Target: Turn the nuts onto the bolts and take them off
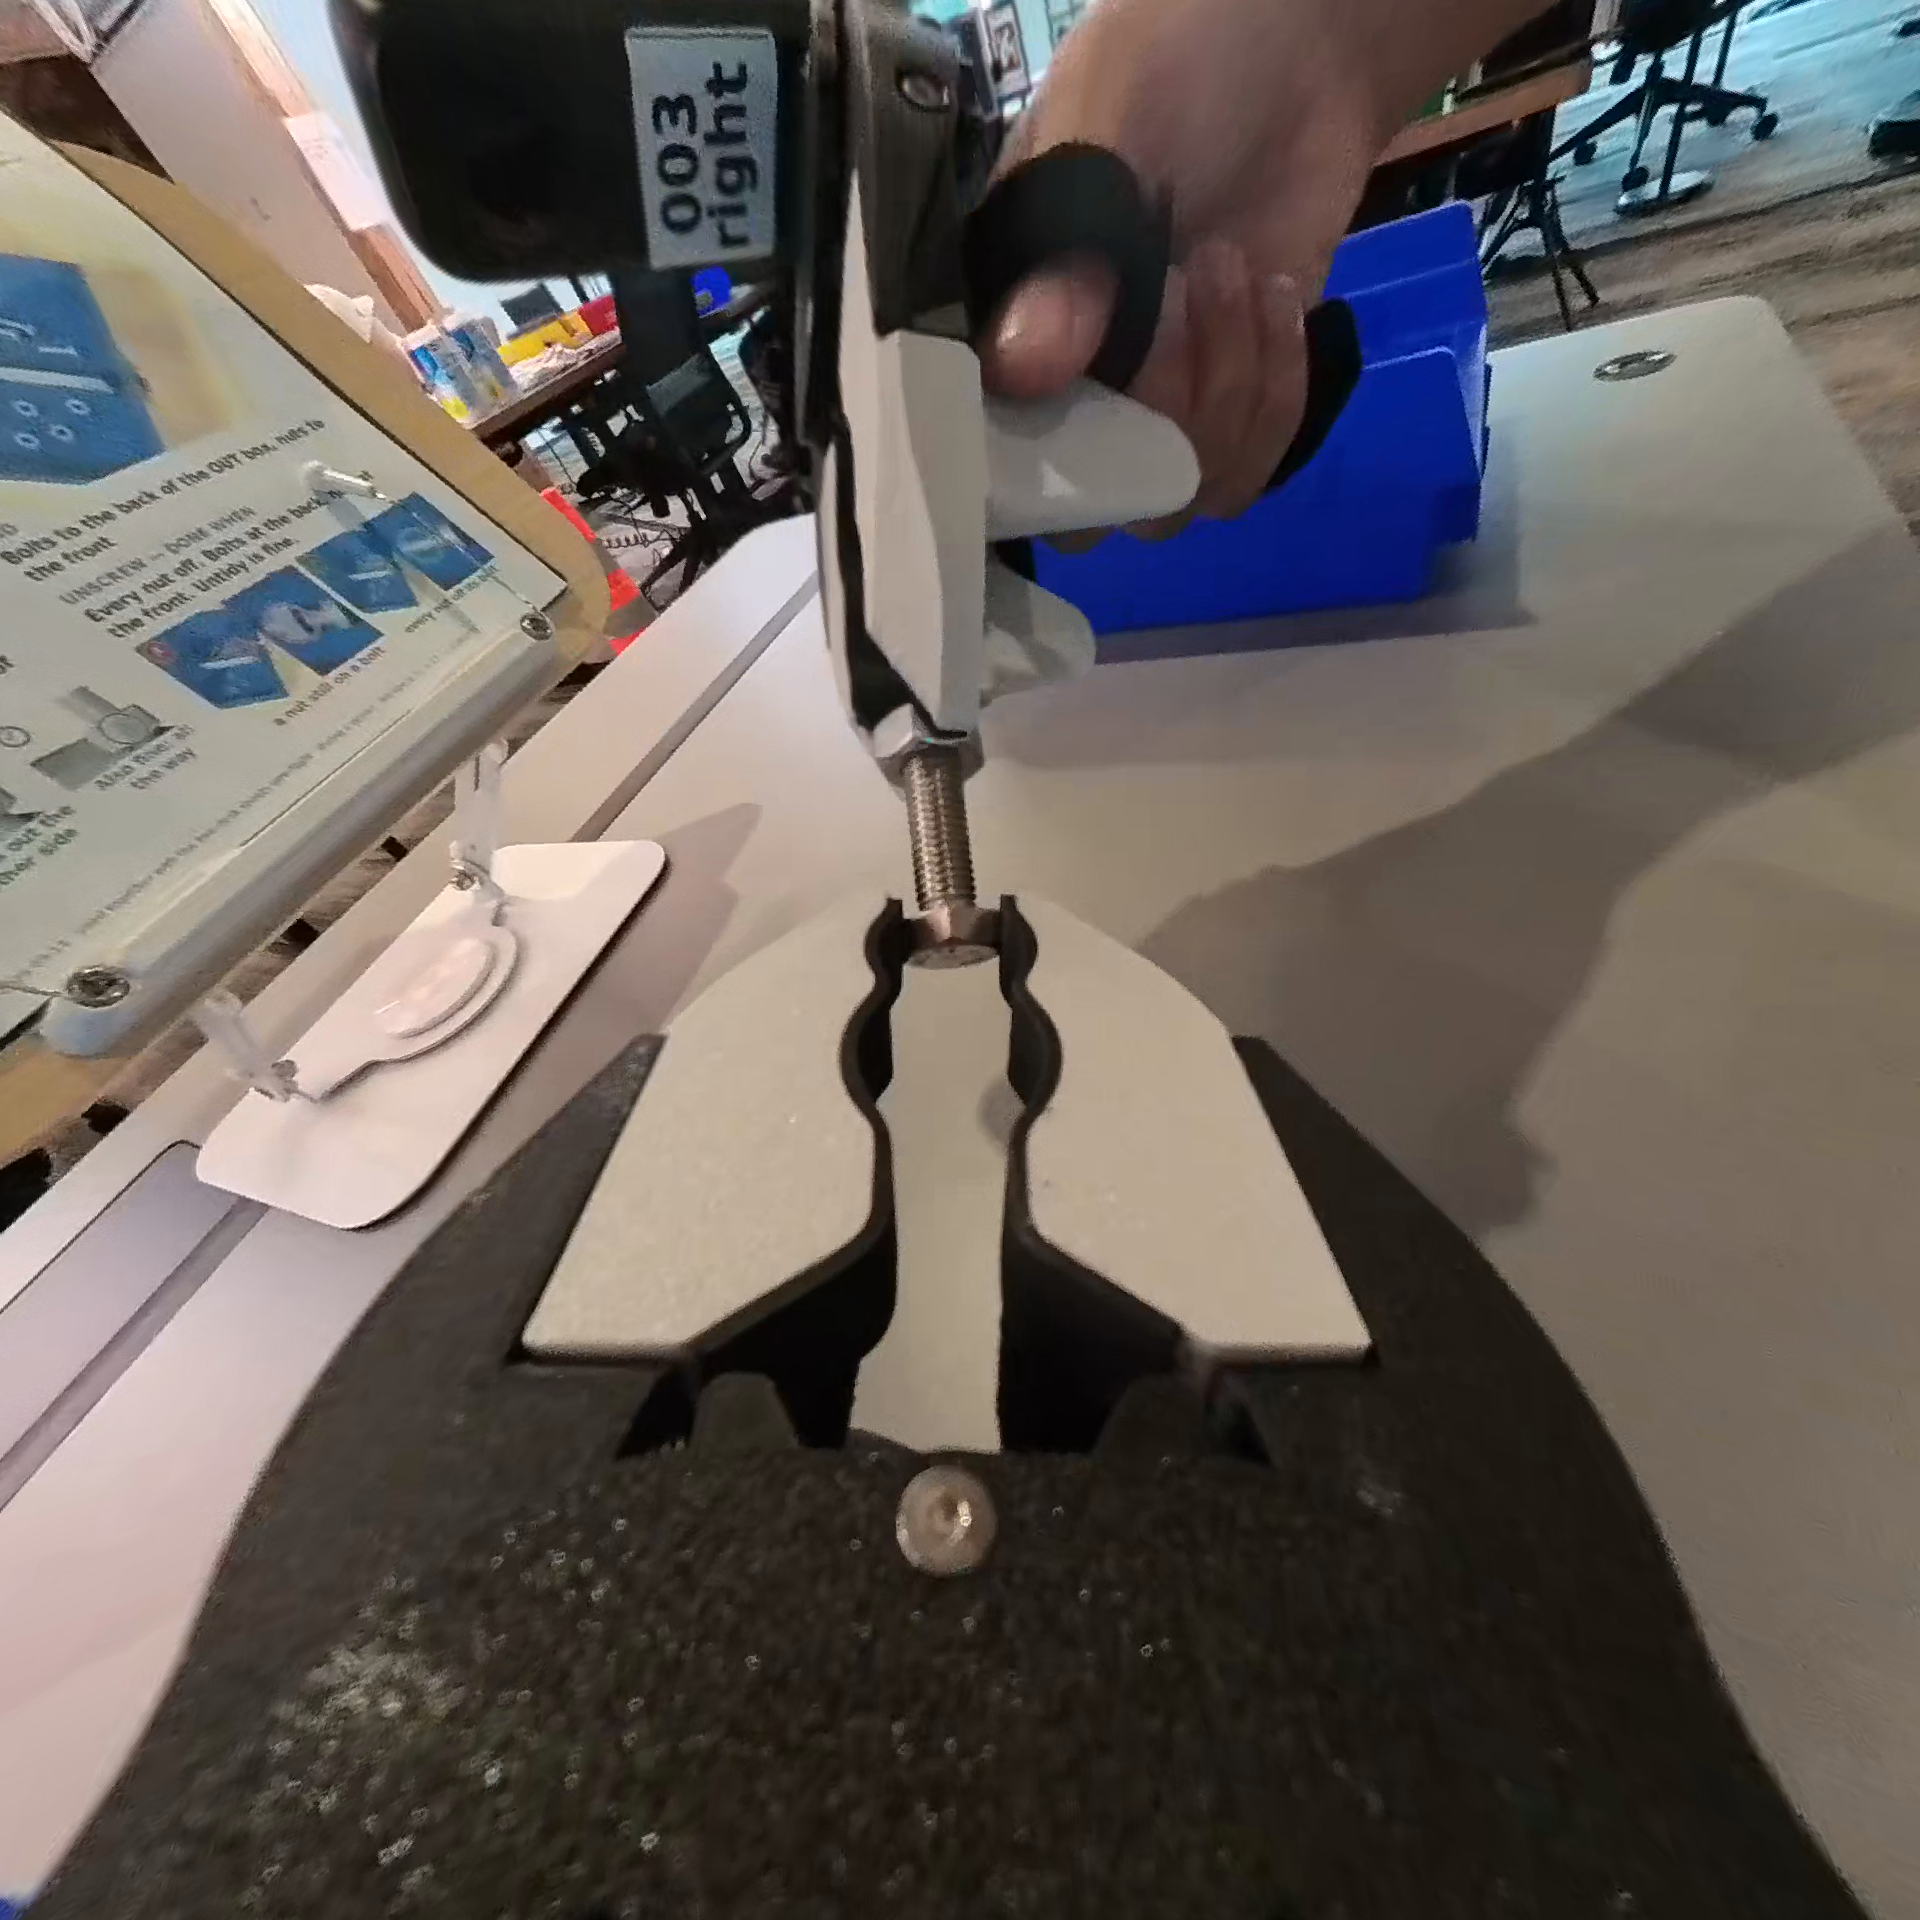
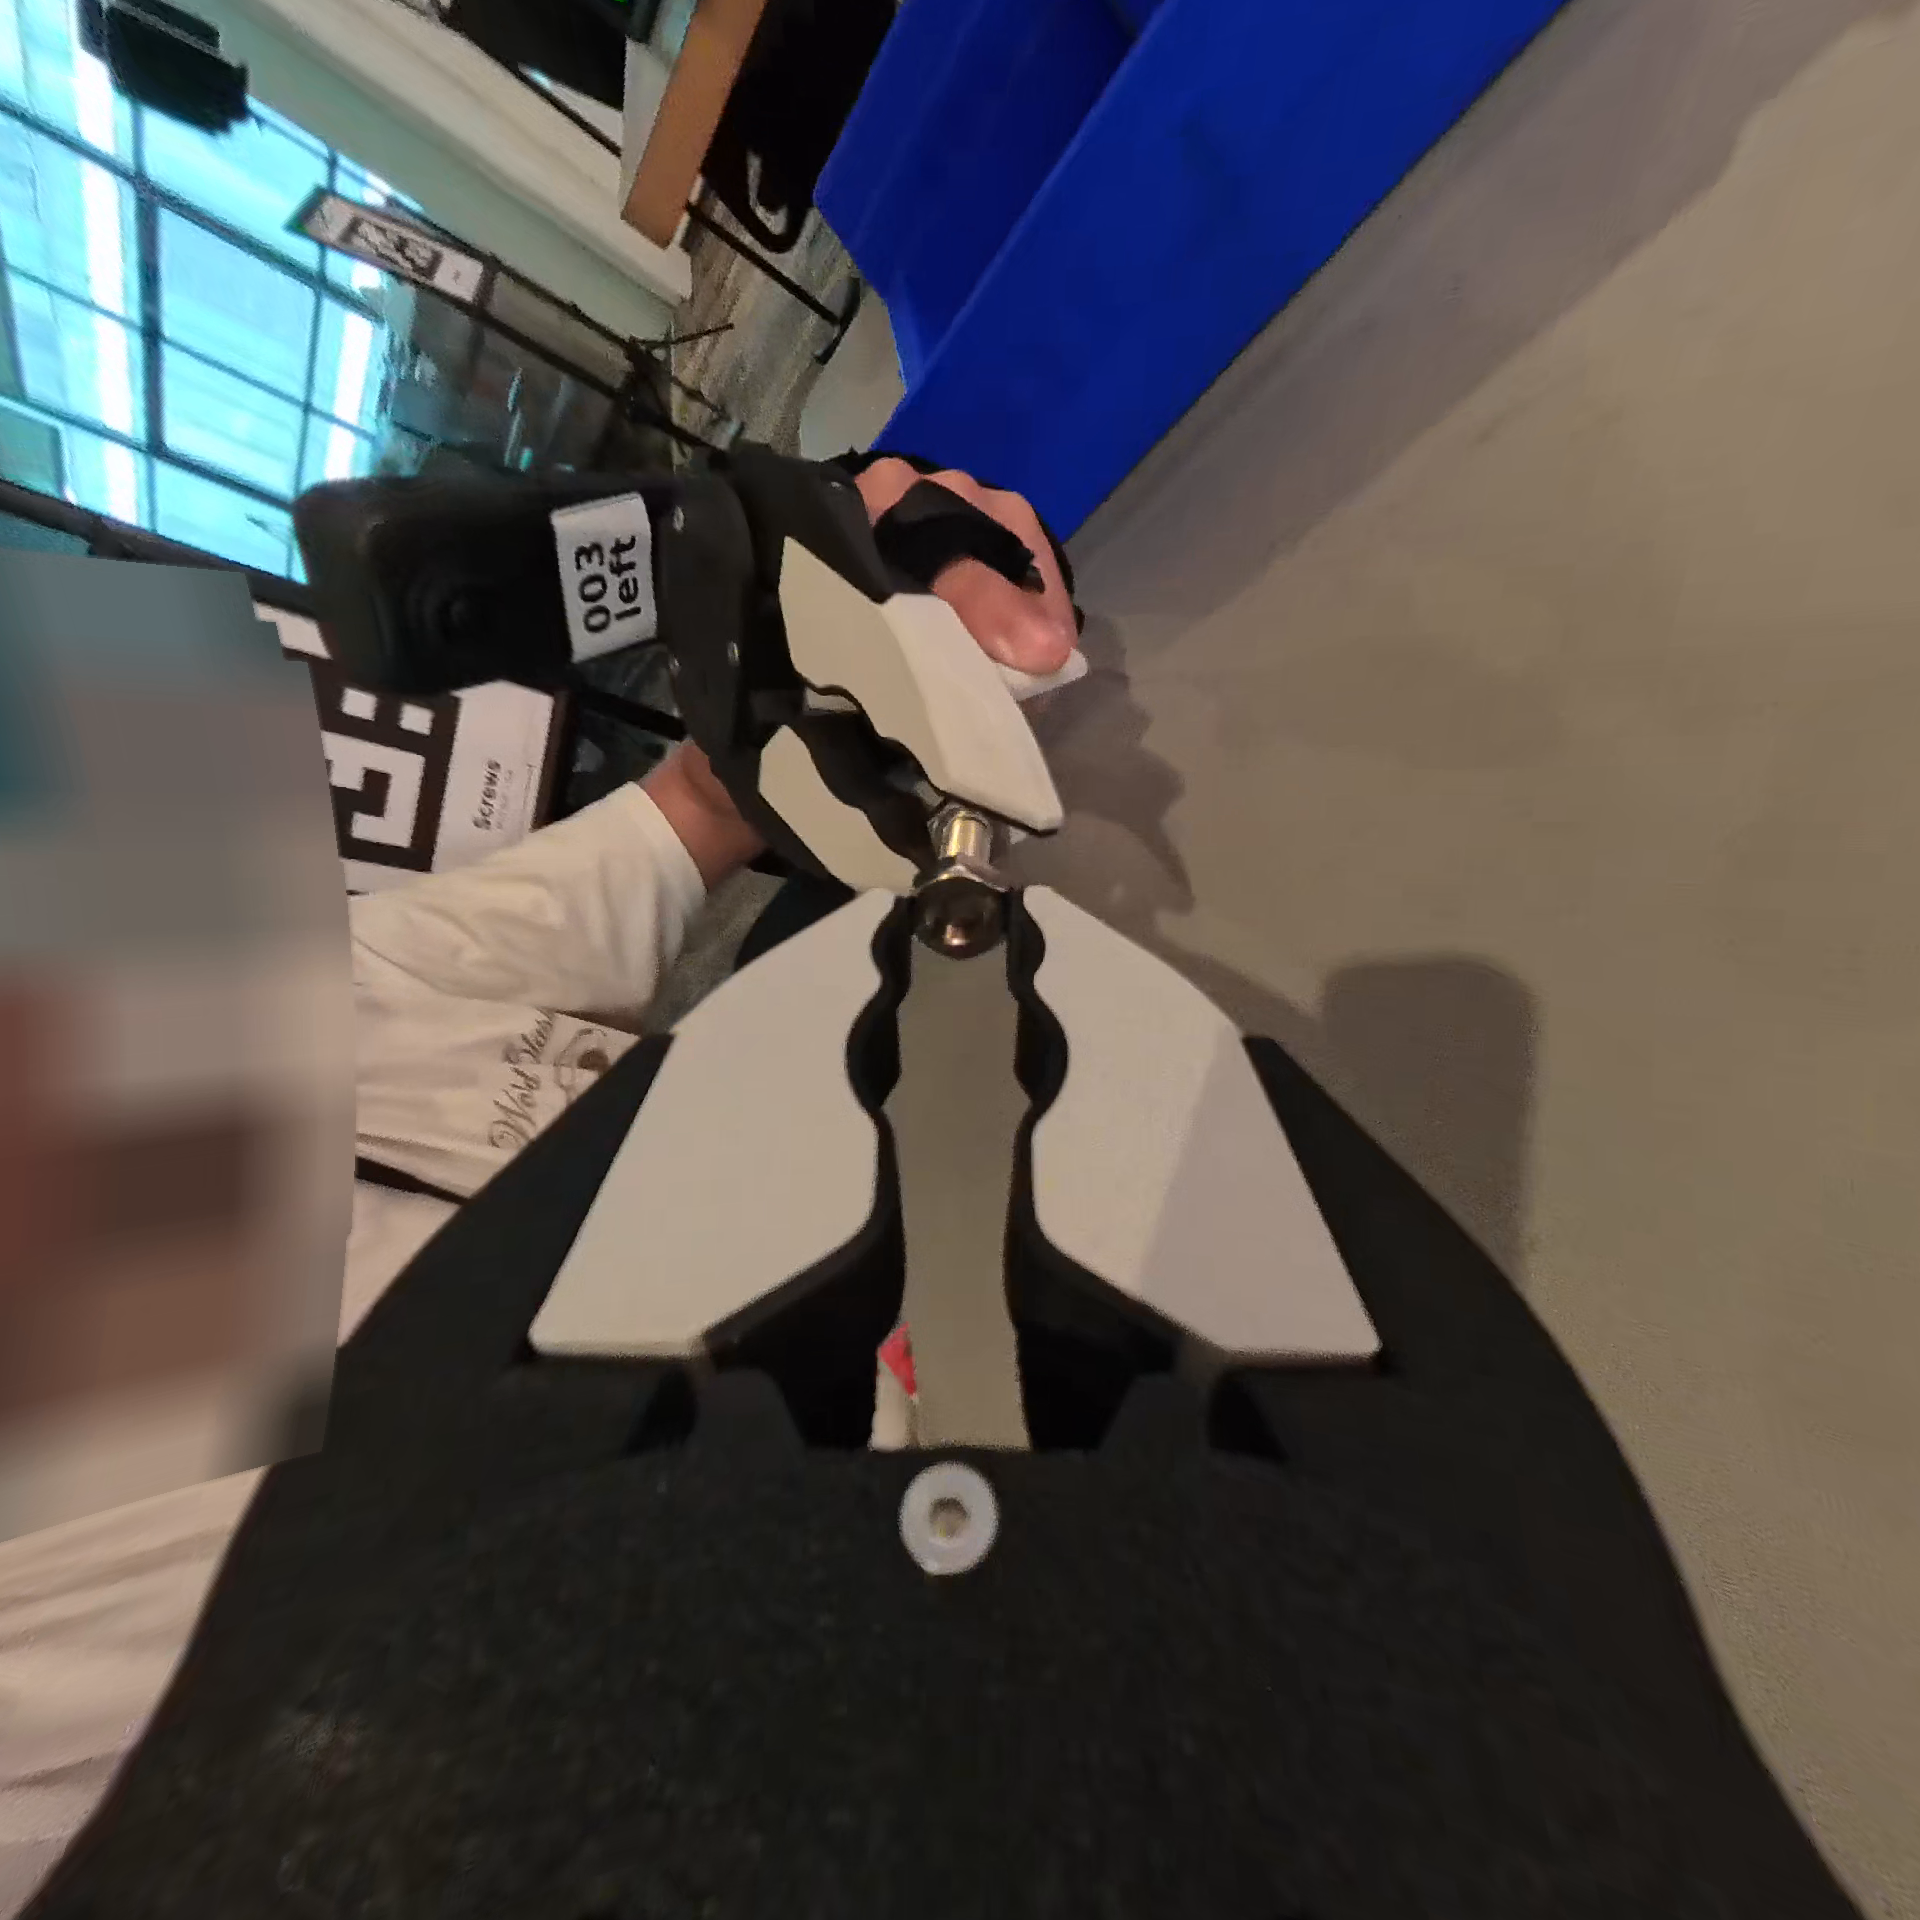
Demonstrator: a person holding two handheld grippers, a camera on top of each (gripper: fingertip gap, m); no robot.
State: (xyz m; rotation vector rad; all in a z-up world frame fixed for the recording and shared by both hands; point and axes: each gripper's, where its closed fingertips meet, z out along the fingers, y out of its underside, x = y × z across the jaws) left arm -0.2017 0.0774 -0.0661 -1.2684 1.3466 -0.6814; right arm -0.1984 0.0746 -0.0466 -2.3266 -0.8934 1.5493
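While the left tongs [image 1: 951, 935] clamp the bolt [image 1: 940, 831] head and the right tongs [image 2: 951, 920] clamp the nut [image 2: 954, 883] at its tip above the desk [image 1: 1455, 935], any tilt could cross-thread it.

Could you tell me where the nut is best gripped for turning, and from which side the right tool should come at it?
Grip the nut across two opposite flats; they give the fingers parallel faces, unlike the threaded shank. Come from the free end of the bolt, along its axis, since the left tool clamps the head at the other end. The right tool appears to sit this way already.
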